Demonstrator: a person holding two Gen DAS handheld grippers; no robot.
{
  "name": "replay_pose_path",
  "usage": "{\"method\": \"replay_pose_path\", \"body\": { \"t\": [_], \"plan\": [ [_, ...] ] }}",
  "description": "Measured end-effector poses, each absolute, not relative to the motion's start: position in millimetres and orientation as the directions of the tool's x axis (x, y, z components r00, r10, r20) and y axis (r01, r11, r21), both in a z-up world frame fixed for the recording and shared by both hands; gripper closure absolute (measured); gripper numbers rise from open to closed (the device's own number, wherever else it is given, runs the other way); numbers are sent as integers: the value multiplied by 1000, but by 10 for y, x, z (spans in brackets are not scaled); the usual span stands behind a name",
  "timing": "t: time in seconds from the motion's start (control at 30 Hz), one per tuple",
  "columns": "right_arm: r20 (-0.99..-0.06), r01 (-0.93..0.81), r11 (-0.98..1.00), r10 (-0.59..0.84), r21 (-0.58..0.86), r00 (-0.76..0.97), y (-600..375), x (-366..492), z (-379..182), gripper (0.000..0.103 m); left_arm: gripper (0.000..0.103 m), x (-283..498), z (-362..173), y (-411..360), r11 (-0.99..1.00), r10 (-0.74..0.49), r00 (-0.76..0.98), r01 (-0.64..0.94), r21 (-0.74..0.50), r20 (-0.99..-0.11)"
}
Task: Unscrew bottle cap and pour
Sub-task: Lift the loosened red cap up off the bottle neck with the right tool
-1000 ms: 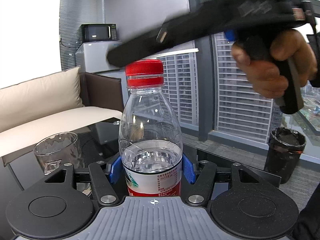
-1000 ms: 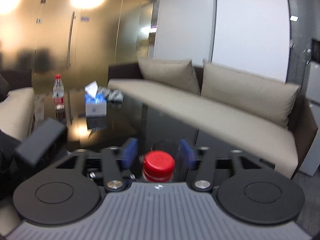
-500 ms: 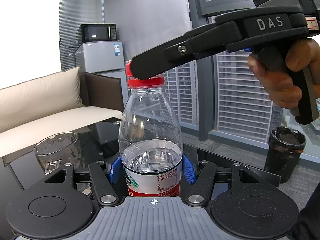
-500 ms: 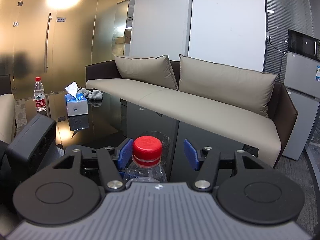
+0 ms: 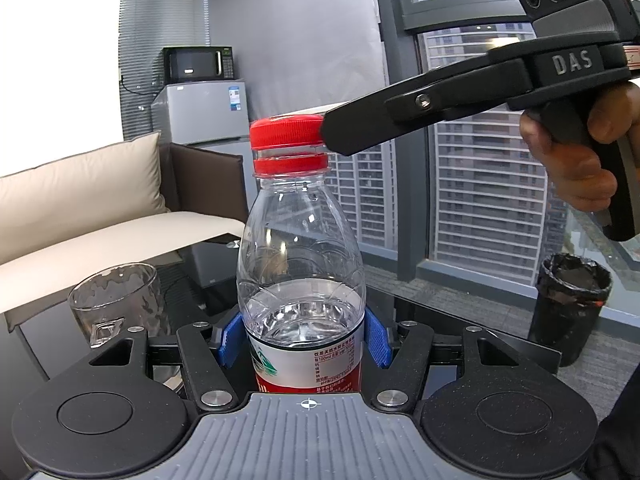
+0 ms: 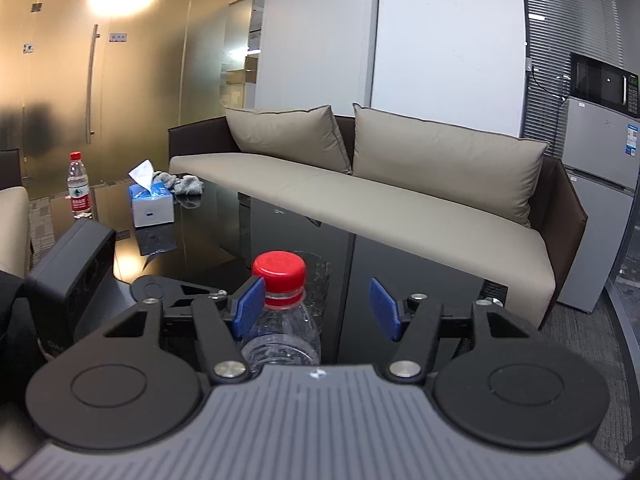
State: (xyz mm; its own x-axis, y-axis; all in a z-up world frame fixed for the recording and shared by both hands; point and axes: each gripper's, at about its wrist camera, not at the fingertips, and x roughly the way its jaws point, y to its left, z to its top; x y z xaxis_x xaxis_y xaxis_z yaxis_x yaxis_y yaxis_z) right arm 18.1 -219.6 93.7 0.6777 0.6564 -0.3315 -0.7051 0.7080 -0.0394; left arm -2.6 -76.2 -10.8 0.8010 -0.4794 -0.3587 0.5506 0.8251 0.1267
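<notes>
The water bottle point(image 5: 300, 276) stands upright at the centre of the left wrist view, part full, its red-labelled lower body clamped between the blue pads point(image 5: 231, 340) of the left tongs point(image 5: 304, 340), which are closed on it. Its red cap point(image 5: 286, 132) sits on the neck above a separate red ring, with a thin gap between the two. In the right wrist view the cap point(image 6: 279, 270) lies between the pads of the right tongs point(image 6: 316, 309), left of centre: the left pad point(image 6: 249, 306) is just beside the cap, possibly touching it, while the right pad point(image 6: 383, 309) stands well apart from it. These tongs are opening and do not grip the cap. From the left wrist view the right tongs reach in from the upper right, held by a hand point(image 5: 576, 152), their tip at the cap's right side. A clear drinking glass point(image 5: 114, 300) stands on the dark glossy worktop point(image 5: 460, 312) at lower left of the bottle. Farther off are a beige sofa point(image 6: 400, 196), a tissue box point(image 6: 152, 204) and a second bottle point(image 6: 78, 186).
</notes>
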Motion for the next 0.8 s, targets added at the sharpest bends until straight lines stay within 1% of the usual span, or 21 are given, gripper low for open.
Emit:
{"method": "replay_pose_path", "body": {
  "t": [0.27, 0.47, 0.6, 0.63, 0.7, 0.8],
  "plan": [
    [-300, -698, 716, 664, -10, 685, -2204, 158, 1000, 42, 46, 47, -84, -640, 825, -482, 800, 552, 124, -359],
    [-328, -714, 700, 666, -36, 670, -2074, 160, 1040, 43, 46, 32, -95, -698, 825, -480, 800, 551, 125, -360],
    [-340, -719, 693, 664, -53, 666, -2021, 157, 1045, 49, 46, 37, -97, -703, 825, -479, 800, 551, 126, -362],
    [-340, -719, 692, 664, -55, 666, -2013, 157, 1045, 52, 46, 34, -98, -705, 825, -479, 800, 551, 125, -362],
    [-346, -720, 691, 663, -58, 664, -1994, 164, 1046, 53, 46, 39, -98, -701, 825, -479, 799, 551, 125, -363],
    [-350, -721, 690, 661, -63, 663, -1980, 174, 1040, 60, 46, 26, -94, -718, 824, -479, 799, 552, 127, -363]
  ]
}}
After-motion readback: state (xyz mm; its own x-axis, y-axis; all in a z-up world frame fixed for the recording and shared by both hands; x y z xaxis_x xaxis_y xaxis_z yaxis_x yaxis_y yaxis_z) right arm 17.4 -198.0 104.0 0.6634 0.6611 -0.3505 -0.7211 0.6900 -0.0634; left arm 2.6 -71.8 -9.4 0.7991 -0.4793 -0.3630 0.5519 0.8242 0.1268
